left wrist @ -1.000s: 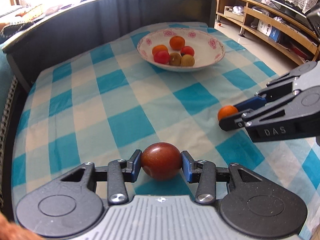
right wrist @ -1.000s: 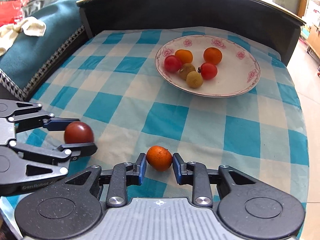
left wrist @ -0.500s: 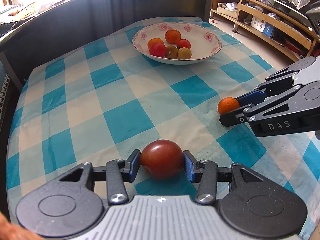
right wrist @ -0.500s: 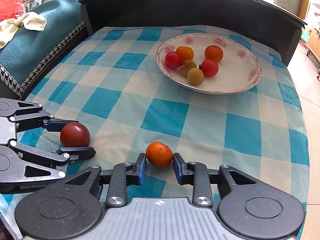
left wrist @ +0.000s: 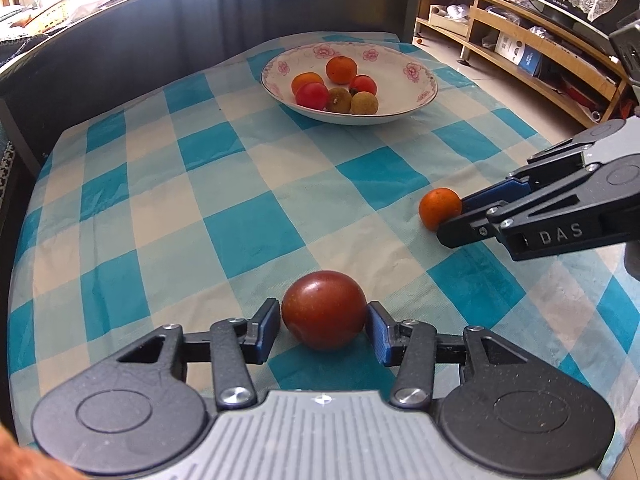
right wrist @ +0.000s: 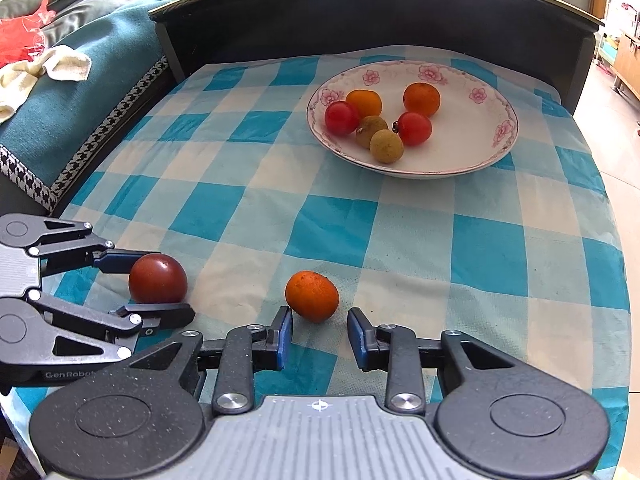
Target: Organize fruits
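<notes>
In the left view six fruits already lie in the bowl (left wrist: 424, 98), while the left gripper (left wrist: 323, 330) brackets the tomato (left wrist: 323, 309) well short of it, jaws barely open; in the right view the right gripper (right wrist: 319, 336), jaws open, straddles the orange (right wrist: 312, 296), likewise outside the bowl (right wrist: 496, 152).

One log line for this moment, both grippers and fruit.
left gripper: open around dark red fruit | right gripper: open, orange at fingertips | bowl: six fruits
</notes>
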`<state>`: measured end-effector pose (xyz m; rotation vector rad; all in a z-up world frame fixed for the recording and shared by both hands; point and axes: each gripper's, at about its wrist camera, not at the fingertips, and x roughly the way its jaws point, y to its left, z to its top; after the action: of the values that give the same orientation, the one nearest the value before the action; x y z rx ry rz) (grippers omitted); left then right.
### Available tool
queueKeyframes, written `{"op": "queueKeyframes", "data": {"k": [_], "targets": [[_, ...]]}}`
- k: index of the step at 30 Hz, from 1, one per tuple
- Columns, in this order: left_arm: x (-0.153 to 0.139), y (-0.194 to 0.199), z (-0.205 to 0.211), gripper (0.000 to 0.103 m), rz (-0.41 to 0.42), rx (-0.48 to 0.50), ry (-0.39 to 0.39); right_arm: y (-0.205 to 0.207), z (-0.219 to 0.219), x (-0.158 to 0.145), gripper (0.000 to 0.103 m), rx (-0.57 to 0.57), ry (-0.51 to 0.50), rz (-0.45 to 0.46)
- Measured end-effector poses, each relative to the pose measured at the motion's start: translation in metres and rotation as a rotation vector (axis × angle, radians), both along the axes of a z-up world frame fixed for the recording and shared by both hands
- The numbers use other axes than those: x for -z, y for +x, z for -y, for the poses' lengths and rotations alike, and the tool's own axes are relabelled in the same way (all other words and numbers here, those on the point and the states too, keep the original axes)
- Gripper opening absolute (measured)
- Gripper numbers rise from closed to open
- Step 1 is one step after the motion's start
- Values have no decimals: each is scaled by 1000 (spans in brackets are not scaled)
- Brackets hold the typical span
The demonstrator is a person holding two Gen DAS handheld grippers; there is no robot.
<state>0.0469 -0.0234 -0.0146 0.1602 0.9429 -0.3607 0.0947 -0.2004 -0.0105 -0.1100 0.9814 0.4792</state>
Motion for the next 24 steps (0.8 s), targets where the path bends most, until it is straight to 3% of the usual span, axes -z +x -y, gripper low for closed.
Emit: {"op": "queueKeyframes", "data": {"k": [19, 24], "targets": [[-1, 4, 2, 50, 10, 13, -4, 15, -14, 3, 31, -29, 10, 47], [-1, 6, 3, 50, 9, 11, -5, 22, -21, 3, 27, -38, 0, 65]]}}
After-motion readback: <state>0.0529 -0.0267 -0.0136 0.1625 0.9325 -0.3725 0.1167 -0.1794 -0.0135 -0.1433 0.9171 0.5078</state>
